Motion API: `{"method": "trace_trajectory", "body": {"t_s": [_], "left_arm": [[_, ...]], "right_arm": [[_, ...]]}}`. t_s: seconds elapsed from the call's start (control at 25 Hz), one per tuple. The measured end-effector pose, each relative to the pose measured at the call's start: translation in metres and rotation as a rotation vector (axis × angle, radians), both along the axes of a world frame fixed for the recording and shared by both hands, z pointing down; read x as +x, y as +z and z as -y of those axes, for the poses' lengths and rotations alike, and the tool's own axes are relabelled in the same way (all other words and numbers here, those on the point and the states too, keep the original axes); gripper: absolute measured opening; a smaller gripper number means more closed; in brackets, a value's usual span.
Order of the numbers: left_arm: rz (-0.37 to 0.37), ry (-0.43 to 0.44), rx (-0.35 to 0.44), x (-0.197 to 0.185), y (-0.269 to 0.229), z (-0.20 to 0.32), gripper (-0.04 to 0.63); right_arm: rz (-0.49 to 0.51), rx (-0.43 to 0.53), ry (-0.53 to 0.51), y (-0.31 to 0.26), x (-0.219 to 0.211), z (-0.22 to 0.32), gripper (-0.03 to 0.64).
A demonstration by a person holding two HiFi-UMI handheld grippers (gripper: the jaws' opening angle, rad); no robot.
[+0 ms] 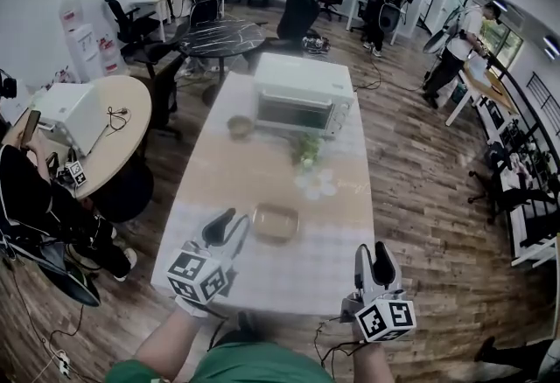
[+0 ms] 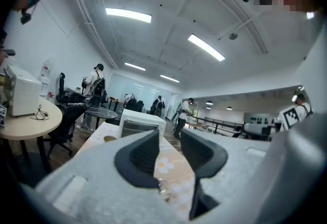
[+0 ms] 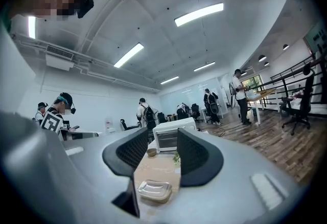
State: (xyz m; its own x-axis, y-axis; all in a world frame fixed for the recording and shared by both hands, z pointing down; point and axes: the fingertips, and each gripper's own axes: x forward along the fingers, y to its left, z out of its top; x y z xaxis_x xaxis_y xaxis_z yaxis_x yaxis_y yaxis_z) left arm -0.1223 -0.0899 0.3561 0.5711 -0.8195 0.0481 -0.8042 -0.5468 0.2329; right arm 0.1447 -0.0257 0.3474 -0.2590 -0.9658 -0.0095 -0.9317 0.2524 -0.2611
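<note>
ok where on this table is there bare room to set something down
Free: near table strip between left gripper and right gripper, in front of the tray; also left edge between bowl and tray. Crowded: greens by the oven.

no readable text or labels.

1. In the left gripper view, the left tool [image 2: 167, 154] covers most of the metal tray [image 2: 164, 187] — only a glinting corner shows between the parted jaws.
2. In the head view, the desk's [image 1: 297, 278] near edge is hidden behind the right tool [image 1: 374, 261] and the person's arms [image 1: 171, 342].
3. The bowl [image 1: 240, 126] beside the toaster oven [image 1: 302, 97] is too small to tell its contents — the green sprig [image 1: 306, 149] near it is blurred.
</note>
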Motion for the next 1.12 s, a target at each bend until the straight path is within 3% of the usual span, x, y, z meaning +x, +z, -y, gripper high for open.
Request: {"method": "trace_trajectory", "body": {"t_s": [0.44,0.76,1.12], "left_arm": [[-0.025,0.058,-0.124,-0.037,0.052,0.071,0.129],[-0.019,0.063,-0.247,-0.029,0.105,0.109,0.129],[-0.01,0.088,-0.437,-0.015,0.172,0.137,0.13]], "right_arm": [[0.002,-0.066,0.035,0.024,-0.041,0.06,0.162],[0.033,-0.131,0.018,0.054,-0.033,0.097,0.161],[0.084,-0.176,-0.043,0.088,-0.015,0.131,0.161]]}}
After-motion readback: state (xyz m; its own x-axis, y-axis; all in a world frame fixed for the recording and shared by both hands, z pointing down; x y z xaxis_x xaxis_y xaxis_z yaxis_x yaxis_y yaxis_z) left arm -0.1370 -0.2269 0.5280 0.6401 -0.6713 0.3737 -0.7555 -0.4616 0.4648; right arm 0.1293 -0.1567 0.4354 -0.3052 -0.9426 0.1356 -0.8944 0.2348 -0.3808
